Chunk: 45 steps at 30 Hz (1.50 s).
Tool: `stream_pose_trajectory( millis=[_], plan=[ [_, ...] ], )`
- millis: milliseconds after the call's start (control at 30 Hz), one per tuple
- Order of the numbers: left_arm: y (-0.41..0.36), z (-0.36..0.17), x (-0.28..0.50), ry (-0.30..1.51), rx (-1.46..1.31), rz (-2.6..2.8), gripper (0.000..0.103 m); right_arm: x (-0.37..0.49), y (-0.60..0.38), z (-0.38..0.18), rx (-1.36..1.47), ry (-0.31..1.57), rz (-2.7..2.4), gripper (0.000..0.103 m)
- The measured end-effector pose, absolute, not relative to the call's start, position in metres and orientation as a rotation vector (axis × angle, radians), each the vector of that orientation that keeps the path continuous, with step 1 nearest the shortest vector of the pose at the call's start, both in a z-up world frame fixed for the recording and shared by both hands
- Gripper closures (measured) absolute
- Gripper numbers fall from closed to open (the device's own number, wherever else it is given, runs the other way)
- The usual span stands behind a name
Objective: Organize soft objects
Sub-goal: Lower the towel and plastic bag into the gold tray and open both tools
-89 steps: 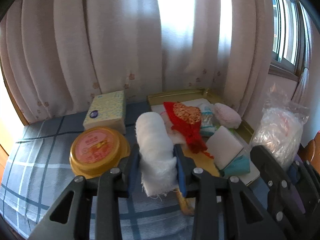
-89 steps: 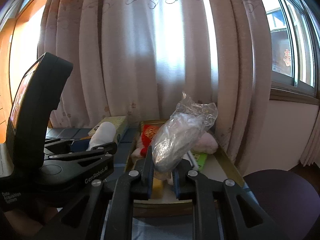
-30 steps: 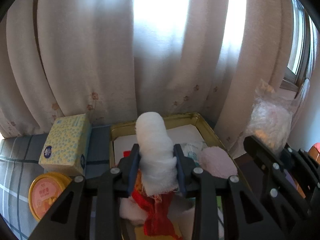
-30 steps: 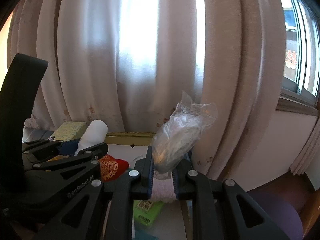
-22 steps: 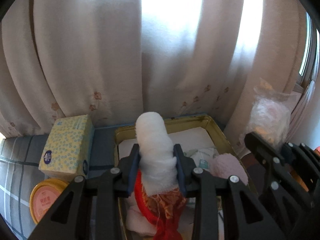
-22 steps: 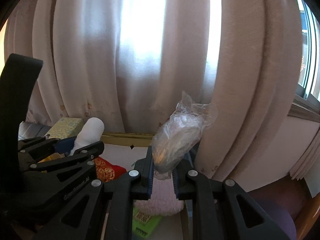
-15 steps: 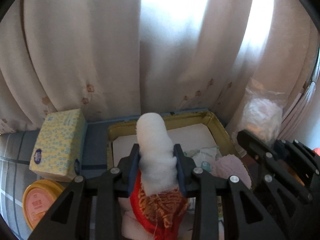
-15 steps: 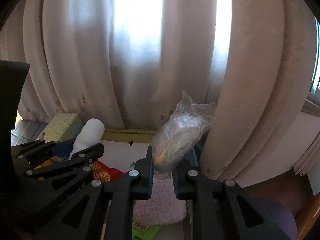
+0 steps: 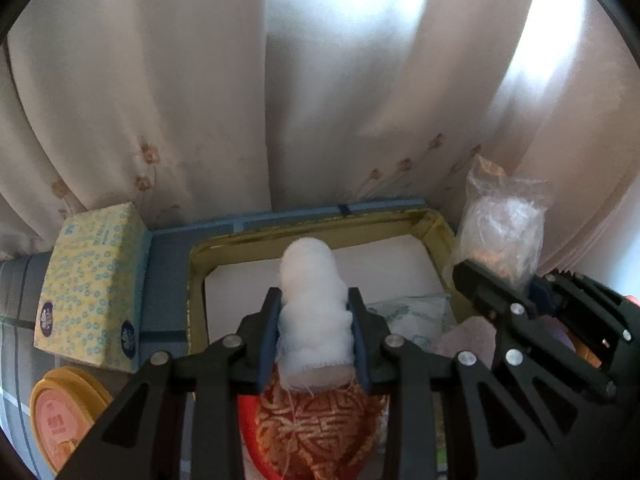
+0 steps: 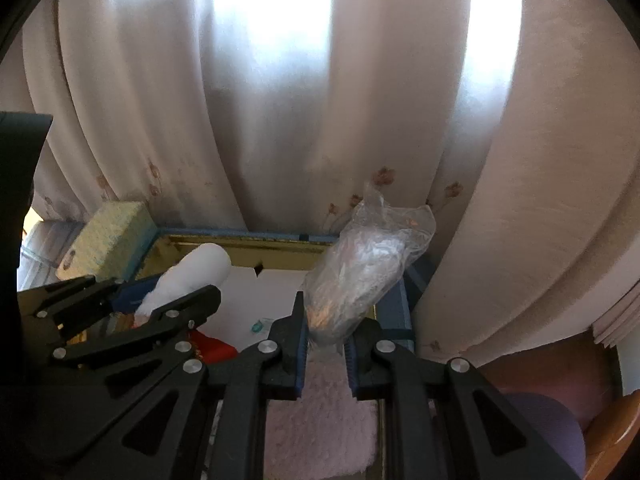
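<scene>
Gauze roll: the white gauze roll (image 9: 314,312) stands upright, pinched between the pads of the left gripper (image 9: 314,342), frayed threads hanging from its lower end; it hangs over the gold tray (image 9: 198,280), toward the tray's 6 o'clock side.
Plastic bag: the crumpled clear plastic bag (image 10: 366,270) is clamped at its lower end by the right gripper (image 10: 325,354), jaws nearly together, leaning toward 1 o'clock over the tray's right rim.
Hidden: the bag's contents are a pale blur; the left gripper's frame covers much of the red and gold embroidered pouch (image 9: 316,430) below the roll.
Cut off: the pink fluffy cloth (image 10: 320,416) runs under the right gripper's fingers; the orange round lid (image 9: 60,416) is clipped at 8 o'clock.
In the tray: a white sheet (image 9: 244,296) lines it; a pale printed packet (image 9: 416,314) lies at 3 o'clock of the roll.
Around: a yellow dotted tissue pack (image 9: 90,292) sits just outside the tray at 9 o'clock; a pale flowered curtain (image 9: 200,100) hangs close behind at 12 o'clock.
</scene>
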<state>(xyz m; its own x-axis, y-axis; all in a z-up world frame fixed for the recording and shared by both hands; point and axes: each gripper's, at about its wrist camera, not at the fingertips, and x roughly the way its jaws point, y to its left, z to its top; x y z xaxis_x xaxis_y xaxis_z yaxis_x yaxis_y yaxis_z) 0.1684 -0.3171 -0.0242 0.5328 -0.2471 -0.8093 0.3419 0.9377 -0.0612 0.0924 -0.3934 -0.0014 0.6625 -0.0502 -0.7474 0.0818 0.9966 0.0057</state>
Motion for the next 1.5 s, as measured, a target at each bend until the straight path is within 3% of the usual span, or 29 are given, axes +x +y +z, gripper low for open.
stream_pose_trajectory(
  millis=[200,433,600,700,833,967,1333,1500],
  plan=[
    [-0.318,-0.041,0.181,1.009,0.104,-0.334,0.071,0.116,-0.396,-0.015,0.055,0.939,-0.016,0.085],
    [-0.318,-0.053,0.19,1.032,0.128,-0.263,0.051,0.141,-0.404,-0.038,0.119,1.033,0.053,0.085],
    [-0.305,-0.043,0.192,1.065,0.013,-0.354,0.043,0.142,-0.42,-0.038,0.267,1.046,0.122,0.082],
    [-0.302,-0.028,0.181,1.008,0.026,-0.393,0.032,0.131,-0.425,-0.027,0.279,1.011,0.135,0.072],
    [-0.299,-0.007,0.162,0.92,0.073,-0.387,0.002,0.11,-0.433,-0.009,0.28,0.965,0.143,0.054],
    [-0.291,0.012,0.143,0.843,0.031,-0.374,0.001,0.092,-0.441,0.003,0.343,0.889,0.199,0.041],
    [-0.244,0.019,0.094,0.704,-0.001,-0.297,0.001,0.062,-0.419,0.008,0.436,0.788,0.271,0.041],
    [-0.246,0.016,0.073,0.636,0.037,-0.279,0.001,0.018,-0.396,0.022,0.321,0.7,0.119,0.041]
  ],
)
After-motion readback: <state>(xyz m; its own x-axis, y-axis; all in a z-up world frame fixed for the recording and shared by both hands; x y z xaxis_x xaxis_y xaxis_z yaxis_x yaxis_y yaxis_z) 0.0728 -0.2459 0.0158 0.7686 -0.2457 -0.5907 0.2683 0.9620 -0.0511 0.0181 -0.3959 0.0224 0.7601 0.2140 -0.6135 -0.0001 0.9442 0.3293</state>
